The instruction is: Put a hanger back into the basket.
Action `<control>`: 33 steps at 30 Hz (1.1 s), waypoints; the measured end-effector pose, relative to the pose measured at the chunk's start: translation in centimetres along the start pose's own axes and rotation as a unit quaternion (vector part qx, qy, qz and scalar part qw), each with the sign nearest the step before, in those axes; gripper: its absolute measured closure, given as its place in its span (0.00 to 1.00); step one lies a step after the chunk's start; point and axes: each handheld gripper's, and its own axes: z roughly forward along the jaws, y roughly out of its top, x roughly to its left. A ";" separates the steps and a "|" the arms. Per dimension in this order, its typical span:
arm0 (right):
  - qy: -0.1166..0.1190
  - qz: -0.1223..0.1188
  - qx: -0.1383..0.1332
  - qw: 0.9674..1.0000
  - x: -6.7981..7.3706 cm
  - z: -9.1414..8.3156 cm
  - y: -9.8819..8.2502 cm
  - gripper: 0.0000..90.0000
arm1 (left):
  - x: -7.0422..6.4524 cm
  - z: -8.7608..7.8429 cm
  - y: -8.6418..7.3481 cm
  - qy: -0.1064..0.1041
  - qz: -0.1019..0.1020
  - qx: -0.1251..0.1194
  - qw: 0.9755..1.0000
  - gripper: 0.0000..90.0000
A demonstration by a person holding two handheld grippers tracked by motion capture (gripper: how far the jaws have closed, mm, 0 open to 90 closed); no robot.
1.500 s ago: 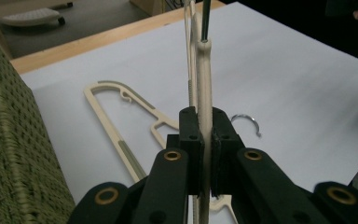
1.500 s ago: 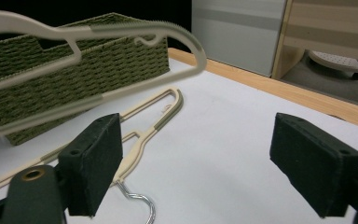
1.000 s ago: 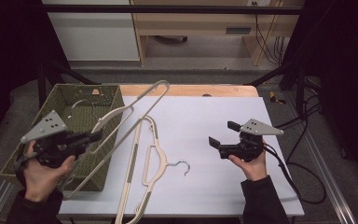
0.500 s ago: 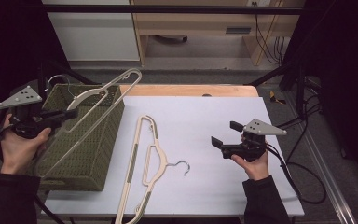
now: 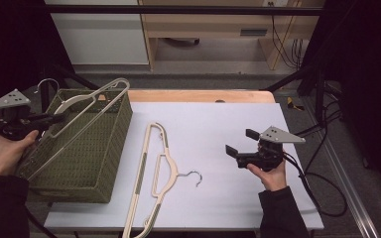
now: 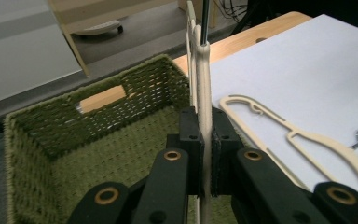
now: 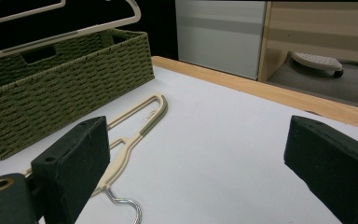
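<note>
High view: the left claw (image 5: 54,119), pinching a hanger (image 5: 92,101), has carried it over the basket (image 5: 110,148); the right claw (image 5: 240,144) stays spread right of the basket

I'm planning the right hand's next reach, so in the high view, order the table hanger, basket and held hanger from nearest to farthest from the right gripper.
1. Table hanger, just left of the right gripper.
2. Basket, at the table's left edge.
3. Held hanger, above the basket, far left.
</note>
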 end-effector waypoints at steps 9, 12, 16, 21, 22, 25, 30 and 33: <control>0.002 -0.003 0.001 1.000 -0.1 0.0 0.0 0.08 | 1.7 1.0 -1.3 0.026 -0.004 0.011 1.000 0.95; 0.002 0.001 0.001 1.000 0.0 0.1 -0.1 0.08 | 1.7 1.3 -1.2 0.029 0.005 0.014 0.999 0.95; 0.002 0.000 0.003 1.000 0.0 0.1 -0.1 0.08 | 1.6 2.1 -1.3 0.033 0.012 0.020 0.999 0.95; 0.003 0.000 0.001 1.000 0.0 0.0 0.0 0.08 | 2.1 2.2 -2.2 0.027 0.004 0.026 0.999 0.95; 0.003 0.000 0.001 1.000 0.0 0.0 0.0 0.08 | 2.2 2.3 -2.6 0.025 0.004 0.029 0.999 0.95; 0.003 0.000 0.000 1.000 0.0 0.0 0.0 0.08 | 2.3 2.5 -3.5 0.019 0.000 0.034 0.999 0.95; 0.003 0.000 0.004 1.000 0.0 0.2 -0.1 0.08 | 2.5 3.0 -5.4 0.011 -0.016 0.046 0.999 0.95; 0.004 -0.002 0.006 1.000 0.0 0.2 -0.2 0.08 | 2.5 3.3 -6.5 0.008 -0.023 0.051 0.998 0.95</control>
